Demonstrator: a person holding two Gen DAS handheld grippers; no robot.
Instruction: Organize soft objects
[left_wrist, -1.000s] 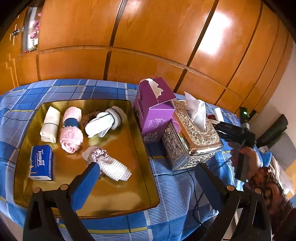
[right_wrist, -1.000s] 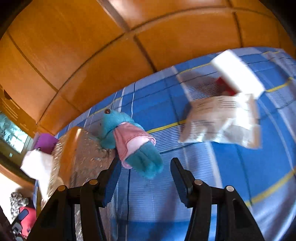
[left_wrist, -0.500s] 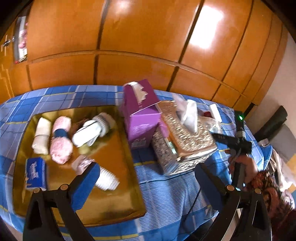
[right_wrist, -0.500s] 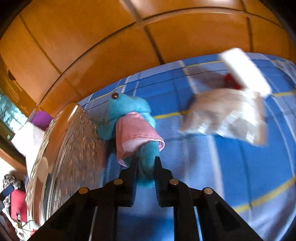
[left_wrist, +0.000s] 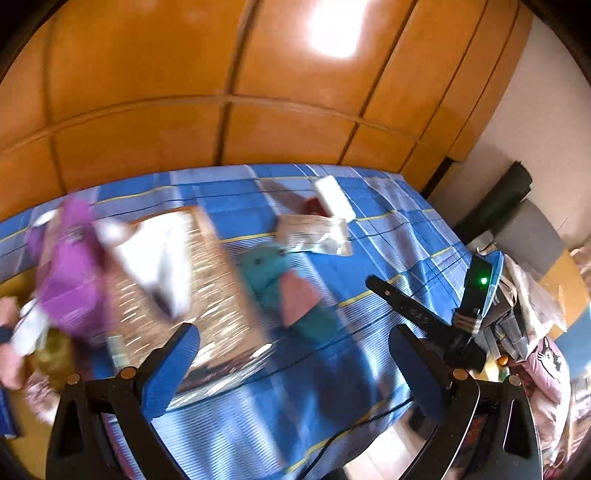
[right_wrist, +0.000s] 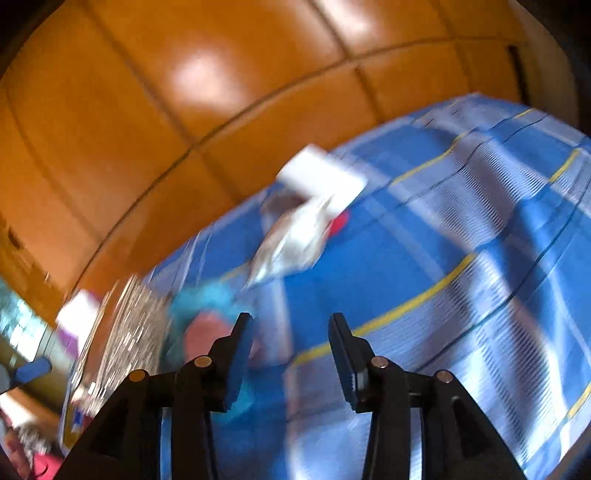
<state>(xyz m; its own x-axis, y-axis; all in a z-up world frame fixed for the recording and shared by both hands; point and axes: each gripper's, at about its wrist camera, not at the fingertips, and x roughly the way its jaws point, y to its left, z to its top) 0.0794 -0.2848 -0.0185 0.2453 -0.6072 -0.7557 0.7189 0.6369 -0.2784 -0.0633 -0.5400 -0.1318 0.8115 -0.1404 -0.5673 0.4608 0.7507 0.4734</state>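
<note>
A teal plush toy (left_wrist: 275, 275) in a pink dress lies on the blue checked cloth (left_wrist: 373, 254), right beside the silver tissue box (left_wrist: 207, 291). My right gripper (right_wrist: 291, 343) hovers low over the cloth; its jaws are opening and nothing is between them. The toy (right_wrist: 201, 314) sits just left of its left finger, blurred. My left gripper (left_wrist: 295, 369) stands wide open above the cloth and holds nothing. In the left wrist view the right gripper (left_wrist: 380, 290) reaches in from the right, short of the toy.
A purple tissue box (left_wrist: 70, 273) stands left of the silver one. A white packet (right_wrist: 291, 243) and a flat white box (right_wrist: 321, 177) lie farther back. The gold tray (left_wrist: 26, 435) shows at the far left. A black cable (left_wrist: 351, 435) hangs over the front edge.
The right gripper closed on the toy's leg half a second ago and has now let go, swinging right. The left gripper swept right, so the tray slid almost out of view.
</note>
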